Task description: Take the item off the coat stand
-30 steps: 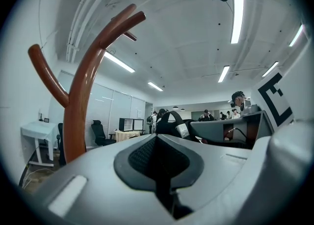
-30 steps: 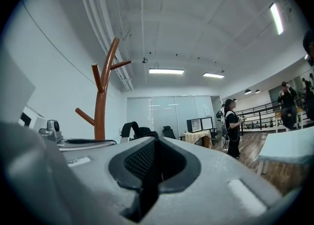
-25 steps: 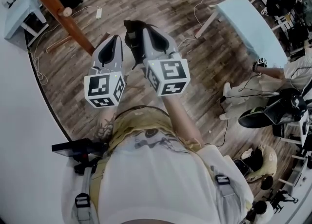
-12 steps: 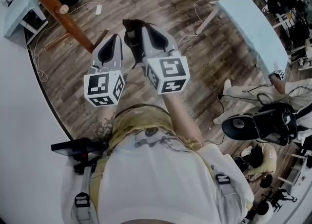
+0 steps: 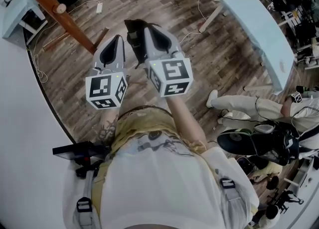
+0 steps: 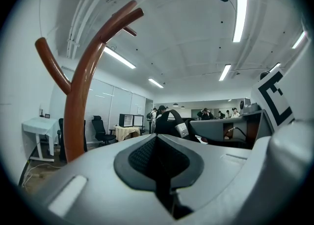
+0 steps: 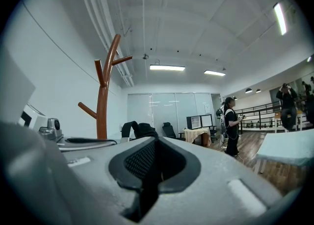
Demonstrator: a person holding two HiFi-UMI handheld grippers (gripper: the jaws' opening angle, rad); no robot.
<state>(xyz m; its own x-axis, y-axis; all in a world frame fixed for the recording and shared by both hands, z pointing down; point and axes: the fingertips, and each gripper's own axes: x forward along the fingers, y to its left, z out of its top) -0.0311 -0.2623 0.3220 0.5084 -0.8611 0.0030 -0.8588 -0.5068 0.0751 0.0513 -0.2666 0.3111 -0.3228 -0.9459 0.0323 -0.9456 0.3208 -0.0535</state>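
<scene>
Holding the black item (image 5: 132, 27) safely means, I judge, a steady pinch: the right gripper (image 5: 144, 33) clamps it at the jaw tips, well apart from the coat stand (image 5: 75, 30), the left gripper (image 5: 116, 39) clenched empty just beside

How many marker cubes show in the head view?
3: one on the left gripper, one on the right gripper, a small third cube at the right edge; others may be hidden.

Two claws (image 5: 116, 39) (image 5: 152, 29), one coat stand (image 5: 77, 33), one black item (image 5: 132, 29).
</scene>
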